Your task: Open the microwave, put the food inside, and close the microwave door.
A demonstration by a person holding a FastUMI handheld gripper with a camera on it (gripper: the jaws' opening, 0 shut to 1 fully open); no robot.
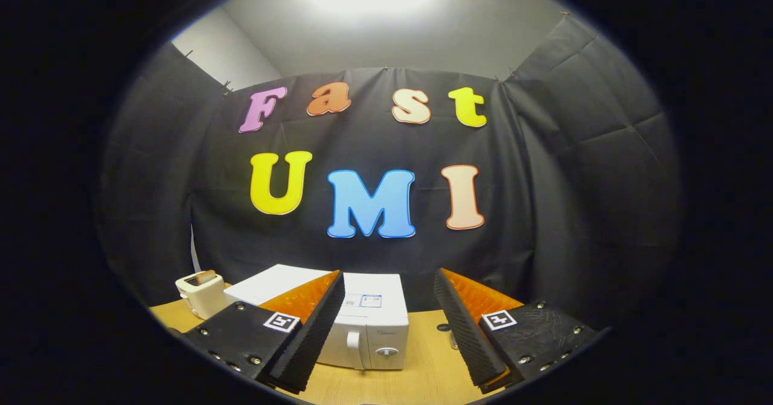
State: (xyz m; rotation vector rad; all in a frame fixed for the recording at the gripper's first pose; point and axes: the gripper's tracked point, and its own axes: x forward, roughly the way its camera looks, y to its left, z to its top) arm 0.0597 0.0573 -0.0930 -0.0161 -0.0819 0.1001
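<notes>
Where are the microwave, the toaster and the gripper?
microwave (pixel 374 326): gripper view, front panel by the dial.
toaster (pixel 202 296): gripper view, its side wall.
gripper (pixel 389 332): gripper view, midway between its open fingers.

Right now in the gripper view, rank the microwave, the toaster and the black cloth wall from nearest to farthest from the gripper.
The gripper is open, holding nothing.
1. Microwave: just ahead, partly behind one finger, door closed.
2. Toaster: farther back on the table, beside the microwave.
3. Black cloth wall: beyond both.
</notes>
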